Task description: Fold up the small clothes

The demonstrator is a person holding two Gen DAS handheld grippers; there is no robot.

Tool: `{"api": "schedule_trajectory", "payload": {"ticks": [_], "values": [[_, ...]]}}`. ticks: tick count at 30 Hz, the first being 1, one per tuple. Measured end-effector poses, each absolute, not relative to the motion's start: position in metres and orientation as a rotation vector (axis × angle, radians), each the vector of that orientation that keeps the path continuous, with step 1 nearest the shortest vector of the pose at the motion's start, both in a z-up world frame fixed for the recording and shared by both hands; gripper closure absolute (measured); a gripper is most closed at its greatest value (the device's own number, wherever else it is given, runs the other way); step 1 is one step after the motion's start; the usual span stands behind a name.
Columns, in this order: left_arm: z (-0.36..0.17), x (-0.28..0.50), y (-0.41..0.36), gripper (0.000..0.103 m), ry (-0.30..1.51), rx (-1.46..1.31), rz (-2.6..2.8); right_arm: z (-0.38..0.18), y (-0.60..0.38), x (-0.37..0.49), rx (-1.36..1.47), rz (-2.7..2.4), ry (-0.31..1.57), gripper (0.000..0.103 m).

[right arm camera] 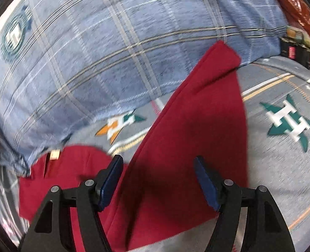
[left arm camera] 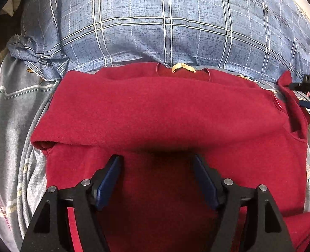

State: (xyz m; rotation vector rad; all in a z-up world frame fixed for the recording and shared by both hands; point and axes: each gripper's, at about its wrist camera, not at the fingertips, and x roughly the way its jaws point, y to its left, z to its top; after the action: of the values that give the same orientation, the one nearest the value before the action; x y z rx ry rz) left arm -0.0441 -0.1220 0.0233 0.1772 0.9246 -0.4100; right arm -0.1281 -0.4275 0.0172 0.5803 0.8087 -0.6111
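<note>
A red shirt (left arm camera: pixel 165 113) lies on a bed (right arm camera: pixel 280 168) beside a blue plaid pillow (left arm camera: pixel 165 21). Left gripper (left arm camera: pixel 157 163) and right gripper (right arm camera: pixel 158 163) both hover over it, jaws apart.

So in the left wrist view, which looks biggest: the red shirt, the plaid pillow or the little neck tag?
1. red shirt and plaid pillow: alike; the shirt is nearer, so unsure.
2. neck tag, clearly smallest.

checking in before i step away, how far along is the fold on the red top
Partly done. One sleeve of the red top is already folded across the chest, below the neck label. In hand: nothing; the left gripper and right gripper are both open over the fabric. Left: the other sleeve lies stretched out over the bedsheet, and the body isn't folded up.
</note>
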Motion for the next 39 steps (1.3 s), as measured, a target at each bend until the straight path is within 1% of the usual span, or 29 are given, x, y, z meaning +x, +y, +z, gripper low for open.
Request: {"api": "schedule_trajectory", "payload": {"ticks": [4, 6, 19, 22, 23, 24, 25, 26, 30, 35, 39], "values": [[0.023, -0.044, -0.123, 0.029, 0.924, 0.178, -0.410, 0.027, -0.452, -0.126, 0.589, -0.672, 0.766, 0.030], [0.023, -0.044, -0.123, 0.029, 0.923, 0.177, -0.412, 0.030, -0.464, -0.119, 0.589, -0.692, 0.758, 0.028], [0.022, -0.046, -0.124, 0.025, 0.912, 0.181, -0.412, 0.011, -0.520, -0.070, 0.608, -0.806, 0.817, 0.027], [0.022, -0.045, -0.123, 0.025, 0.915, 0.176, -0.416, 0.002, -0.532, -0.062, 0.615, -0.837, 0.864, 0.029], [0.022, -0.044, -0.122, 0.025, 0.916, 0.176, -0.418, 0.000, -0.534, -0.061, 0.614, -0.835, 0.869, 0.039], [0.022, -0.044, -0.122, 0.025, 0.917, 0.176, -0.419, 0.001, -0.535, -0.061, 0.595, -0.828, 0.873, 0.069], [0.022, -0.044, -0.122, 0.025, 0.918, 0.175, -0.420, 0.001, -0.536, -0.061, 0.583, -0.810, 0.878, 0.084], [0.023, -0.044, -0.121, 0.025, 0.920, 0.174, -0.422, 0.002, -0.536, -0.063, 0.580, -0.787, 0.881, 0.092], [0.040, -0.044, -0.110, 0.035, 0.899, 0.107, -0.448, 0.035, -0.520, -0.087, 0.518, -0.693, 0.804, 0.095], [0.068, -0.041, -0.083, 0.034, 0.798, 0.006, -0.456, 0.086, -0.464, -0.110, 0.449, -0.498, 0.719, 0.095], [0.066, -0.029, -0.058, 0.034, 0.823, -0.085, -0.437, 0.119, -0.391, -0.105, 0.348, -0.302, 0.693, 0.095]]}}
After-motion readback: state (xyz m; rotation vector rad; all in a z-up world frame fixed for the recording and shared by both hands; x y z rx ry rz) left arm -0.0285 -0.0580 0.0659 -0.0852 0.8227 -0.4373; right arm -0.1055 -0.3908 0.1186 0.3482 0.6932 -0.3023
